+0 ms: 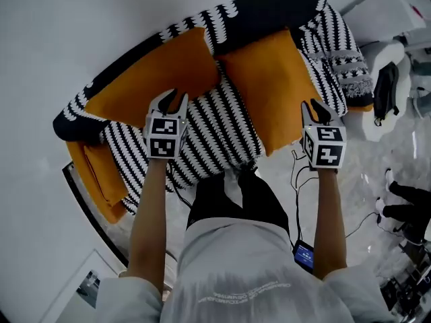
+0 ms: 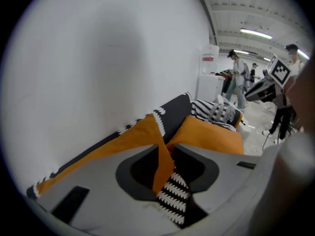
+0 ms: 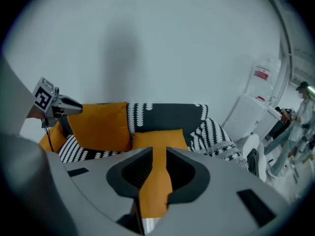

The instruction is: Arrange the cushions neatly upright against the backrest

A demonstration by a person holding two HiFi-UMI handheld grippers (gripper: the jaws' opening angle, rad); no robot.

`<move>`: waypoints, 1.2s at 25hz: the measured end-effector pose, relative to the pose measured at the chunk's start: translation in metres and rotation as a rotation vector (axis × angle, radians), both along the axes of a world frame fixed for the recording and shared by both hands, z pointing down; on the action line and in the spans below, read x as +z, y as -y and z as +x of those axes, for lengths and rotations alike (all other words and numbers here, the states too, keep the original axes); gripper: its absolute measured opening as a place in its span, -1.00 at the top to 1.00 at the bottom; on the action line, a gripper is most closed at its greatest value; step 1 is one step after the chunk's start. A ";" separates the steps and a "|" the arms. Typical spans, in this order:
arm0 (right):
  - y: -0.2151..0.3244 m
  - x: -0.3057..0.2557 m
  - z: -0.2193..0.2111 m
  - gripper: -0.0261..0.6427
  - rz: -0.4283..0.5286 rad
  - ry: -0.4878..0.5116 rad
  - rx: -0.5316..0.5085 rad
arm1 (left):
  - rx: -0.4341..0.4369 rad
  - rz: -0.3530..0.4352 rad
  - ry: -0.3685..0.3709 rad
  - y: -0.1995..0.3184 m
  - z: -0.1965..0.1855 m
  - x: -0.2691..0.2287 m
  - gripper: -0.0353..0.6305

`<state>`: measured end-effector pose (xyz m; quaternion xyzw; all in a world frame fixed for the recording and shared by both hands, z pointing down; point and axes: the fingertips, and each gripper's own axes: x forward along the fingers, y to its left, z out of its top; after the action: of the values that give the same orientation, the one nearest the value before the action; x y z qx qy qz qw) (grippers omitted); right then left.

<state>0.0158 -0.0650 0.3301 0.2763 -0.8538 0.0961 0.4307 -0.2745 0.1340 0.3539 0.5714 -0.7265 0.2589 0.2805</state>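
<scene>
Grip | left fingers [image 2: 134, 173] pinch left cushion [image 1: 151, 79] corner | right fingers [image 3: 129, 173] pinch right cushion [image 1: 273, 89] edge

Head view: front corner of left cushion [image 1: 155, 79] hidden under left gripper [image 1: 172, 98]; front edge of right cushion [image 1: 269, 93] likewise under right gripper [image 1: 316, 108]. Front of sofa [image 1: 269, 15] seat covered by legs [image 1: 229, 194]. Third cushion [image 1: 101, 180] at sofa's left end partly covered; full outline not visible. Black things [image 1: 407, 210] cut off at right edge; cannot tell what.

Left gripper view: right side taken up by blurred grey mass [image 2: 295, 151]. People [image 2: 238, 80] far back, too small for detail.

Right gripper view: lower left blocked by blurred grey shape [image 3: 24, 181]. Person [image 3: 302, 112] cut by right edge.
</scene>
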 end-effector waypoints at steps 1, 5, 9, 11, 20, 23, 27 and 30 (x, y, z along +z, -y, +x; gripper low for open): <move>-0.004 0.003 0.011 0.66 0.000 -0.004 0.030 | 0.054 -0.007 0.005 0.012 0.004 0.004 0.54; -0.022 0.026 0.054 0.66 -0.034 -0.017 0.165 | 0.235 -0.060 0.017 0.055 0.019 0.027 0.54; -0.041 0.053 0.085 0.66 -0.078 -0.035 0.269 | 0.350 -0.118 0.031 0.086 0.023 0.053 0.54; -0.054 0.072 0.100 0.66 -0.108 -0.046 0.332 | 0.407 -0.152 0.043 0.103 0.026 0.070 0.54; -0.106 0.140 0.134 0.66 -0.197 -0.064 0.497 | 0.468 -0.272 0.080 0.155 0.022 0.135 0.54; -0.125 0.175 0.129 0.66 -0.237 -0.078 0.521 | 0.490 -0.333 0.089 0.158 0.014 0.176 0.54; -0.131 0.201 0.130 0.66 -0.261 -0.109 0.514 | 0.504 -0.417 0.135 0.174 0.015 0.206 0.54; -0.130 0.212 0.133 0.66 -0.283 -0.120 0.504 | 0.543 -0.452 0.173 0.192 0.022 0.218 0.54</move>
<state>0.1490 0.0646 0.5419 0.4220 -0.7093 0.3015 0.4774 -0.2525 -0.0576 0.5721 0.6431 -0.4936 0.5255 0.2581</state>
